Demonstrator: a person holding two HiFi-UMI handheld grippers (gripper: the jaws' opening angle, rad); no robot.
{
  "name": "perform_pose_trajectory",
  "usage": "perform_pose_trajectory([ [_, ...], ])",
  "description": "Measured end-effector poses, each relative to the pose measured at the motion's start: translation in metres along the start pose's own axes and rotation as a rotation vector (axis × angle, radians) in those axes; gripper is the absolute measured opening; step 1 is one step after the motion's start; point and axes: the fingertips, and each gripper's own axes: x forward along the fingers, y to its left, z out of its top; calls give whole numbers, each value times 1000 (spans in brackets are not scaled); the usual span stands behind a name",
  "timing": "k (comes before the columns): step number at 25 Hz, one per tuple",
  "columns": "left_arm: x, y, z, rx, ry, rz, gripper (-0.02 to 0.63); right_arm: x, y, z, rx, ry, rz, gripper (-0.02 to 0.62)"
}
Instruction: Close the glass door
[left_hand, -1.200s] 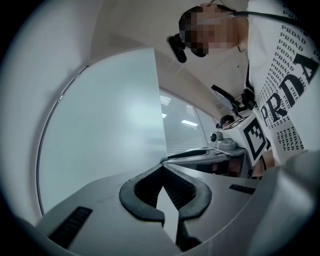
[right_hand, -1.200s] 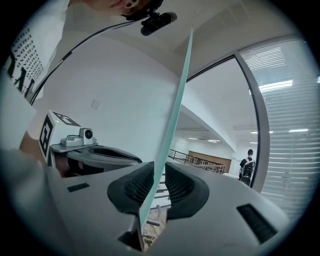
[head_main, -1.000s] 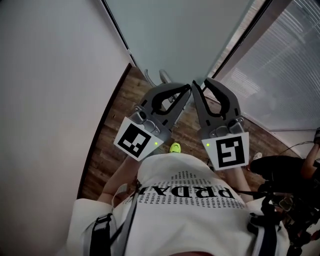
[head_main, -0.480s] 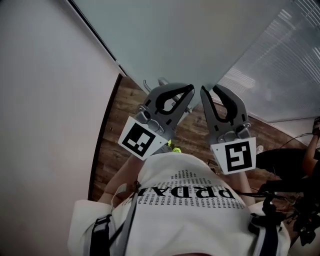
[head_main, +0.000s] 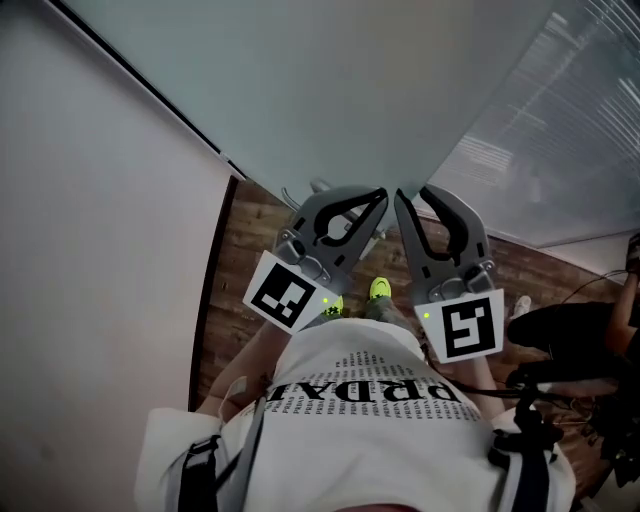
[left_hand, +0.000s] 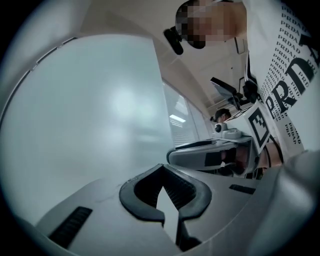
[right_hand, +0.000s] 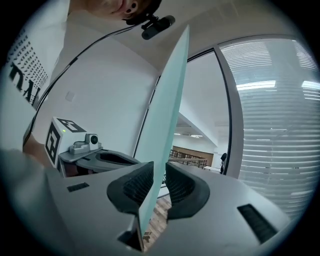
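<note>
Our right tool (right_hand: 156, 175) pinched the free edge of the glass door (right_hand: 165, 110), ajar left of its frame (right_hand: 231, 115); our left tool (left_hand: 162, 167), jaws together, held nothing. Closing looked underway; next, we'd swing it frameward.

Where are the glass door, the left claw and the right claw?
glass door (head_main: 300, 70), head view, on the frosted pane.
left claw (left_hand: 162, 168), left gripper view, where its tips meet.
right claw (right_hand: 159, 166), right gripper view, between its tips.

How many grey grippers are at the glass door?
2: the left grey gripper and the right grey gripper, side by side, tips at the edge of the frosted glass door.
</note>
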Motion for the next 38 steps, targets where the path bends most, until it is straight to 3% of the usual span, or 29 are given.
perform_pose_trajectory([
  [3, -2, -2, -19, -63, -14, -3, -1, -4, 11, -14, 3, 15, 0, 61],
  [6, -1, -9, -46, -118, -40, -64, 2, -9, 16, -40, -36, 105, -37, 61],
  [11, 8, 0, -65, -105, -39, -41, 2, 3, 10, -59, -70, 150, -21, 61],
  [16, 12, -6, -50, -107, -61, -9, 2, -5, 4, -48, -58, 115, -8, 63],
  [19, -2, 5, -28, 3, -15, 43, 2, 0, 9, -26, 11, -18, 16, 61],
  [21, -4, 4, -15, 30, 2, 47, 2, -4, 6, -14, 27, -56, 12, 63],
  [31, 5, -3, -7, 1, 15, -35, 2, -30, -9, -14, 48, 5, -106, 61],
  [35, 3, -1, -6, 20, 23, -25, 0, -36, 5, -12, 104, -14, -20, 61],
  [38, 2, 4, -11, 34, 29, -5, 0, -23, 18, -6, 64, -43, 54, 61],
])
